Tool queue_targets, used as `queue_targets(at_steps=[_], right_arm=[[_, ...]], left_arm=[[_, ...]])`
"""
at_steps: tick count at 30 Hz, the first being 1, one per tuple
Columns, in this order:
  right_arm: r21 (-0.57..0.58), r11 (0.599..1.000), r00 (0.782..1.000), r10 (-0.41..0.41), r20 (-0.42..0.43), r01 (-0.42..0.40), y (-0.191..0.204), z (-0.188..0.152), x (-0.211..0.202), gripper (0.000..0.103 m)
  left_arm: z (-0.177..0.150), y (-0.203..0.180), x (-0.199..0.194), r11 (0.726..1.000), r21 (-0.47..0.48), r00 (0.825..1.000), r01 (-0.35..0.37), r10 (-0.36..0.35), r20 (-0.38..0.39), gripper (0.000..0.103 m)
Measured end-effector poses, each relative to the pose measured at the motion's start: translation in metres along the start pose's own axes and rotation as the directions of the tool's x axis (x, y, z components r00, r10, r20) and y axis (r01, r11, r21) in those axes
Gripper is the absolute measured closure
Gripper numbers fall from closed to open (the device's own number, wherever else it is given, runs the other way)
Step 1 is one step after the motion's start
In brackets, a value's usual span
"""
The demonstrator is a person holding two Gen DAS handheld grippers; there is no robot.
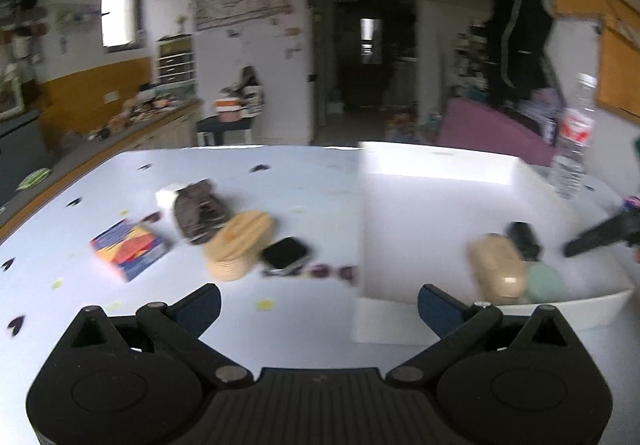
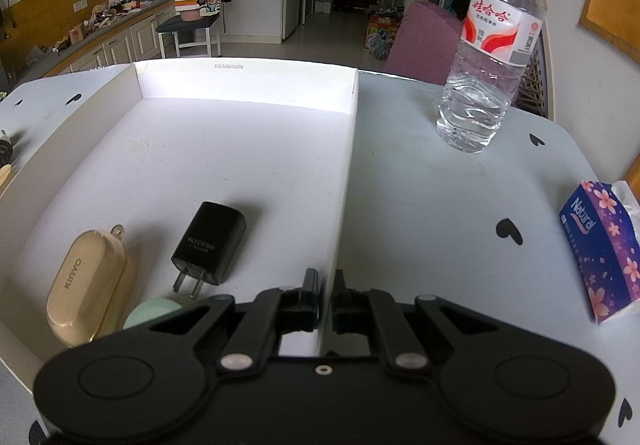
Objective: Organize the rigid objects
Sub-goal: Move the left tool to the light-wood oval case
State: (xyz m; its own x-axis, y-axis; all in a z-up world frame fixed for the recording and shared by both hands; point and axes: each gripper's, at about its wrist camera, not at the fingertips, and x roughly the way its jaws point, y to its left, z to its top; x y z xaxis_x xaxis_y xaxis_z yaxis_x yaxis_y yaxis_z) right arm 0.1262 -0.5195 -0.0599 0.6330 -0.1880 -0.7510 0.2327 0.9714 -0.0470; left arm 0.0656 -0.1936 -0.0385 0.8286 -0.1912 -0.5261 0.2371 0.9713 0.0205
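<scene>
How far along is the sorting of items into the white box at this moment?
Done: a tan case, a black charger and a green round item lie in the white box. In hand: the right tool is shut on the box's right wall; the left tool is open and empty. Left: a colourful box, a dark brown item, a wooden case and a black square device lie on the table.

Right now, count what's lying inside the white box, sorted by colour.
Tan: 1, the KINYO case
Black: 1, the charger plug
Mint green: 1, a round item, partly hidden
Total: 3 in the white box
</scene>
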Motion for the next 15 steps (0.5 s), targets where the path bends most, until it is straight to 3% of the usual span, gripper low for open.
queue_targets(at_steps=[5,7,12,15], right_arm=[[0.0,1.0,1.0,0.0,0.0,0.0,0.0,0.0,0.0,0.097],[-0.001,1.0,1.0,0.0,0.0,0.0,0.0,0.0,0.0,0.097],[-0.001,1.0,1.0,-0.001,0.0,0.001,0.0,0.0,0.0,0.097],[-0.002,1.0,1.0,0.0,0.0,0.0,0.0,0.0,0.0,0.096]], left_arm=[[0.0,0.03,0.015,0.998,-0.05,0.999,-0.036,0.036,0.002,0.002],[0.001,0.039,0.023,0.997,-0.055,0.999,-0.05,0.051,0.012,0.008],[0.004,0.06,0.05,0.997,-0.042,0.998,-0.063,0.063,0.001,0.042],[0.006,0.072,0.068,0.997,-0.033,0.998,-0.068,0.068,-0.006,0.045]])
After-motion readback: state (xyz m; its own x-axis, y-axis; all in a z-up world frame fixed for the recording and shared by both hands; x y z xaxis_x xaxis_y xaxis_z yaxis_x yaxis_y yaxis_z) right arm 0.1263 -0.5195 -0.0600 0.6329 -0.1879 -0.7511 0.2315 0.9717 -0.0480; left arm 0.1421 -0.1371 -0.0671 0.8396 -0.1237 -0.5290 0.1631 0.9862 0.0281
